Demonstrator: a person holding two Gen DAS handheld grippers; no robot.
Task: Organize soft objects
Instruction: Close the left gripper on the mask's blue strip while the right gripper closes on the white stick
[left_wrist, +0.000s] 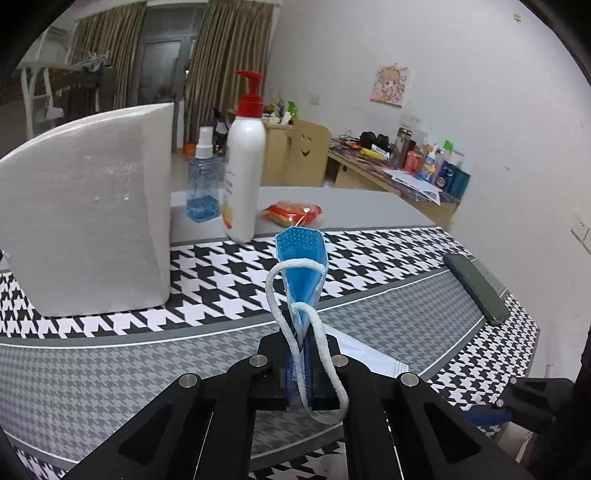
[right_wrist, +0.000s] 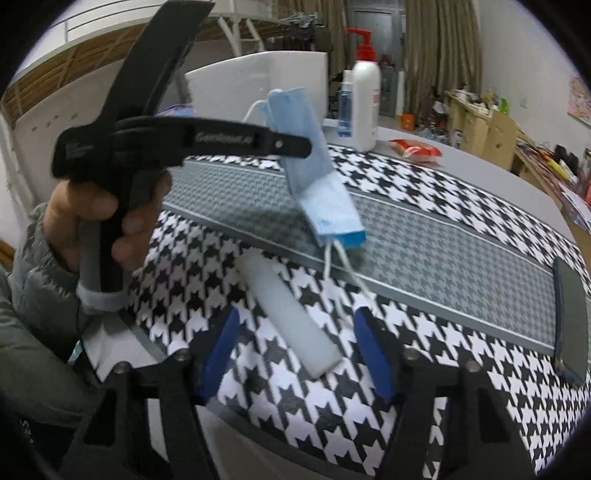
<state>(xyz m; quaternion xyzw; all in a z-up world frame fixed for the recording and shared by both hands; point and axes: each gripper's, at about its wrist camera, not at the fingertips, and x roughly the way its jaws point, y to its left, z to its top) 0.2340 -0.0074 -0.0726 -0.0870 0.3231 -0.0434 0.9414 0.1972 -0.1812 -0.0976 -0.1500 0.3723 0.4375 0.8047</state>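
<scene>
My left gripper (left_wrist: 301, 373) is shut on a folded blue face mask (left_wrist: 303, 271) with white ear loops and holds it above the houndstooth cloth. In the right wrist view the same mask (right_wrist: 314, 162) hangs from the left gripper (right_wrist: 295, 146), its lower end near the cloth. My right gripper (right_wrist: 295, 354) is open and empty, low over the cloth, with a white packaged strip (right_wrist: 288, 306) lying between its blue fingers (right_wrist: 373, 354). That strip also shows in the left wrist view (left_wrist: 373, 356).
A white foam box (left_wrist: 88, 210) stands at the left. A white pump bottle (left_wrist: 243, 166), a blue spray bottle (left_wrist: 201, 181) and a red snack packet (left_wrist: 293, 212) sit behind. A dark phone (left_wrist: 476, 284) lies at the right edge of the cloth.
</scene>
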